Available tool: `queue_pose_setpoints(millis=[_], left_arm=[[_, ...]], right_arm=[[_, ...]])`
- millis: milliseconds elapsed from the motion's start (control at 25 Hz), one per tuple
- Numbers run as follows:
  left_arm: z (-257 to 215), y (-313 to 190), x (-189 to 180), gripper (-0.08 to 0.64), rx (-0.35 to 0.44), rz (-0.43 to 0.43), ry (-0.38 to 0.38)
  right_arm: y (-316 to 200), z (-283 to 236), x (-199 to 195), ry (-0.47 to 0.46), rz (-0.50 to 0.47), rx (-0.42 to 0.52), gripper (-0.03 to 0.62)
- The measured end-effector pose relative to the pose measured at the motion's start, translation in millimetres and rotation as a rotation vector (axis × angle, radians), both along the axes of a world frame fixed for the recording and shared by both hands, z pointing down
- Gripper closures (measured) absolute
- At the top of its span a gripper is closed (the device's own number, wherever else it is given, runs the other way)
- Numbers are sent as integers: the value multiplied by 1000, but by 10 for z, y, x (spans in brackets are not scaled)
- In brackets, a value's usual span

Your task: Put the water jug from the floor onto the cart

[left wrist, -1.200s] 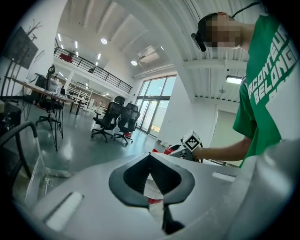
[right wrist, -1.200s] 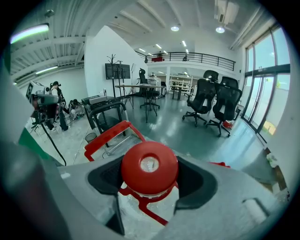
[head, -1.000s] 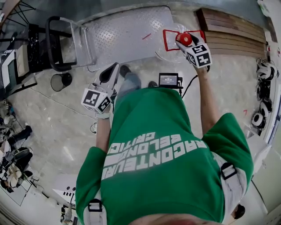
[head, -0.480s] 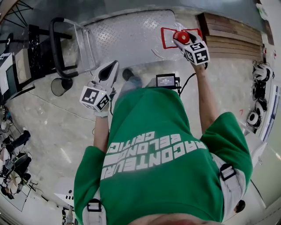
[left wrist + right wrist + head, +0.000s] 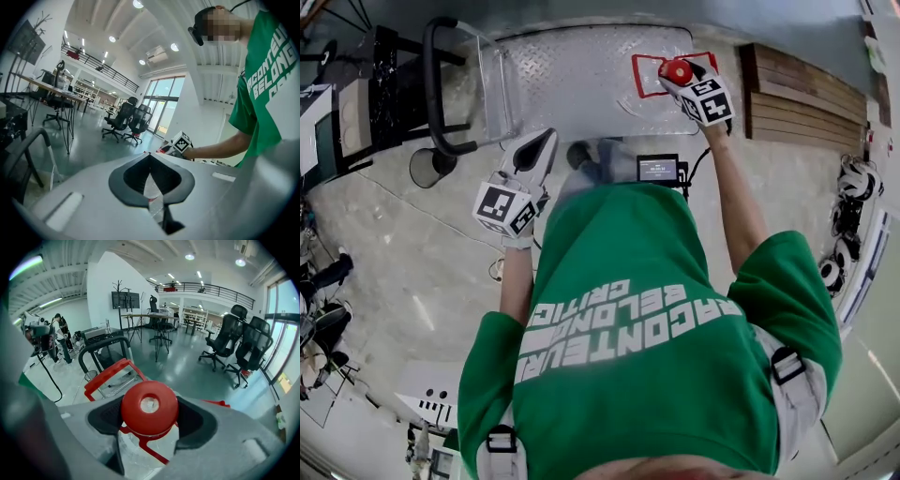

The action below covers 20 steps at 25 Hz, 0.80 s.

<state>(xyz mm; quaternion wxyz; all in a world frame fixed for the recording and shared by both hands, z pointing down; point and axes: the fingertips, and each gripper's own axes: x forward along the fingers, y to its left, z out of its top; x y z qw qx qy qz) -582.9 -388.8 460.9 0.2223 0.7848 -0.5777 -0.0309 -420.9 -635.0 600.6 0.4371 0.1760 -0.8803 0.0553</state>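
The cart [image 5: 572, 75] lies across the upper middle of the head view, a flat deck of silver diamond-plate metal. Its black tubular push handle [image 5: 431, 84] curves up at the upper left. Just right of the deck a stack of brown wooden boards [image 5: 806, 89] lies on the pale, glossy floor [image 5: 412, 253]. A small black device with a lit screen [image 5: 658, 169] sits near the person's feet, and a round dark bin [image 5: 427, 167] stands below the cart handle. Black office chairs [image 5: 234, 341] are parked further off across the hall.

The water jug [image 5: 136, 448] is at the deck's right corner, top centre-right of the head view, under the right gripper [image 5: 680, 77]. You can't tell from here whether it rests on the deck. Its body is clear, crinkled plastic with a red carrying frame [image 5: 108, 374] and a round, smooth red cap [image 5: 150, 408]. The right claw is clamped round the neck just under that cap, with a dark ribbed pad on either side.

The left gripper [image 5: 546, 141] hangs at mid-left, well apart from the jug. Its grey jaws are brought together at the tips and grip nothing that I can make out.
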Motion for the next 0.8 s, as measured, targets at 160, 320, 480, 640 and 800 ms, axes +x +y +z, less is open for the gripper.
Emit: queue_pose_setpoints(millis=[160, 320, 480, 640, 800], left_arm=[[24, -8, -86, 546, -21, -44, -11], [10, -22, -154, 546, -34, -107, -13], [12, -51, -216, 546, -46, -171, -12], [55, -105, -211, 546, -60, -212, -16], [137, -181, -173, 546, -86, -244, -14]], right_arm=[[-88, 282, -218, 30, -44, -22, 293], [-174, 589, -390, 66, -90, -51, 293], [-281, 923, -522, 104, -119, -80, 293], [-408, 1251, -617, 146, -138, -92, 293], [-495, 1551, -684, 206, -153, -100, 293]])
